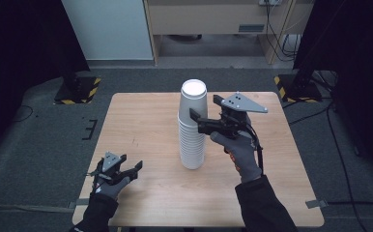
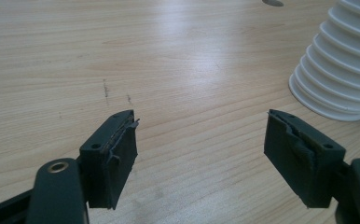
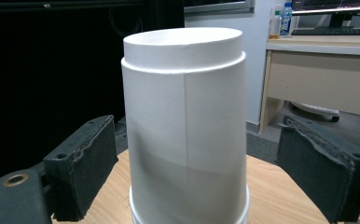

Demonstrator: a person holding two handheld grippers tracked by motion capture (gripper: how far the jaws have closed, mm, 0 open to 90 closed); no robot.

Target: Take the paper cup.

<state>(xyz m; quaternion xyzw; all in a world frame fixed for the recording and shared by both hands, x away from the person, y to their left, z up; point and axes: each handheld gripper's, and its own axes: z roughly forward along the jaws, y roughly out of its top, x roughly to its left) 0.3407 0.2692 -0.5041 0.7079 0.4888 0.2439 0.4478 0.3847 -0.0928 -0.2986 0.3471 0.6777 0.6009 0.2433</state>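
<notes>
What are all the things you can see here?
stack of cups: one stack, white, upside down, standing near the middle of the table; I cannot count the cups
table: one, light wood, under everything
weighted stand bases: two, black with yellow stripes, on the floor past the table's far corners
desk: one, pale wood, behind the table
bottles: two, small, on the desk; colours too small to tell
keyboard: one, dark, on the desk
left hand-held gripper: one, black, open, low over the table's near left part, holding nothing
right hand-held gripper: one, black, open, jaws either side of the top cup
gloves: two, grey, on the person's hands
</notes>
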